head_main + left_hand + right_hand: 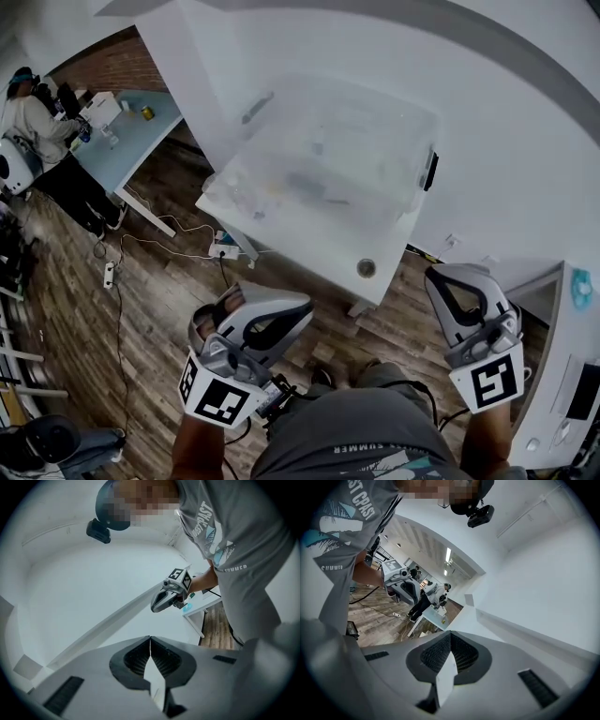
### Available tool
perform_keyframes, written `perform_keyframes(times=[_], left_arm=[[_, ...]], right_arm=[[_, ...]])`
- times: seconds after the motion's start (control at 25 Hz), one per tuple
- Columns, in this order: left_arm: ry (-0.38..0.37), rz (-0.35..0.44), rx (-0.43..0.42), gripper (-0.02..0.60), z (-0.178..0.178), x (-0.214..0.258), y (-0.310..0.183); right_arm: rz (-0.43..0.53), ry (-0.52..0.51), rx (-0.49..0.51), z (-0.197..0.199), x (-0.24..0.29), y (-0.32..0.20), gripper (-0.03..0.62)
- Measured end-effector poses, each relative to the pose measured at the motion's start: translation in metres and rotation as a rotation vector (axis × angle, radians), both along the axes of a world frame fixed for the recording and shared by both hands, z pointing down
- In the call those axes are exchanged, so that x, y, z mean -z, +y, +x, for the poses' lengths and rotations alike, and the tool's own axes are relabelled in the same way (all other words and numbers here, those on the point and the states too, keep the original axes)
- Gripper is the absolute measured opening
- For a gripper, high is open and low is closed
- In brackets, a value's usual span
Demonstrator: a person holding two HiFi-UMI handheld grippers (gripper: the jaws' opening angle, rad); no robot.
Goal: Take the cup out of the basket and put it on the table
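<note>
A clear plastic basket (328, 159) stands on the white table (309, 255) ahead of me. What lies inside it is blurred, and I cannot make out a cup. My left gripper (246, 319) is held low by my waist, well short of the table, tilted upward; its jaws (150, 641) are shut with nothing between them. My right gripper (461, 286) is off the table's near right corner, also tilted up, its jaws (450, 637) shut and empty. Each gripper view shows the other gripper: the right gripper (168, 597) and the left gripper (401, 581).
A round hole (366, 267) sits near the table's front edge. Cables and a power strip (109, 274) lie on the wooden floor at left. A person (37, 122) stands at a pale blue table (127, 141) far left. A white cabinet (562, 375) is close on my right.
</note>
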State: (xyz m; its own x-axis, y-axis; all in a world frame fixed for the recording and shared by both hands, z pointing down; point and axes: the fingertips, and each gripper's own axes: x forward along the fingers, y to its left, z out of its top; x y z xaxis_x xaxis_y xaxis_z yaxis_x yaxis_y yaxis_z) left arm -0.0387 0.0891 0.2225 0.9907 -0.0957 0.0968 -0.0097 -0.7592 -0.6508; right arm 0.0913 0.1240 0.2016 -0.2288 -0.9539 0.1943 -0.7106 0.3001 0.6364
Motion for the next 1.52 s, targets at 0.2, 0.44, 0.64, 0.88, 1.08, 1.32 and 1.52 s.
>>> perform_keyframes(times=[0.2, 0.44, 0.64, 0.88, 1.08, 1.32, 1.52], left_arm=[[-0.014, -0.005, 0.016, 0.015, 0.022, -0.005, -0.021], [-0.043, -0.015, 0.068, 0.015, 0.061, -0.010, -0.034], [-0.054, -0.010, 0.111, 0.015, 0.107, -0.010, -0.045], [-0.074, -0.004, 0.148, 0.015, 0.143, -0.014, -0.054], [-0.089, -0.008, 0.159, 0.015, 0.153, -0.018, -0.067], [-0.082, -0.017, 0.141, 0.015, 0.155, -0.030, -0.101], [-0.042, -0.019, 0.107, 0.015, 0.153, -0.027, -0.139]], right_arm=[[-0.005, -0.007, 0.023, 0.021, -0.004, -0.024, 0.012], [-0.006, -0.037, 0.074, 0.062, -0.010, -0.051, 0.012], [-0.013, -0.044, 0.129, 0.104, -0.013, -0.069, 0.012], [-0.024, -0.059, 0.178, 0.137, -0.024, -0.091, 0.012], [-0.031, -0.062, 0.201, 0.148, -0.030, -0.114, 0.012], [-0.055, -0.069, 0.178, 0.151, -0.042, -0.150, 0.012], [-0.076, -0.039, 0.142, 0.150, -0.046, -0.186, 0.012]])
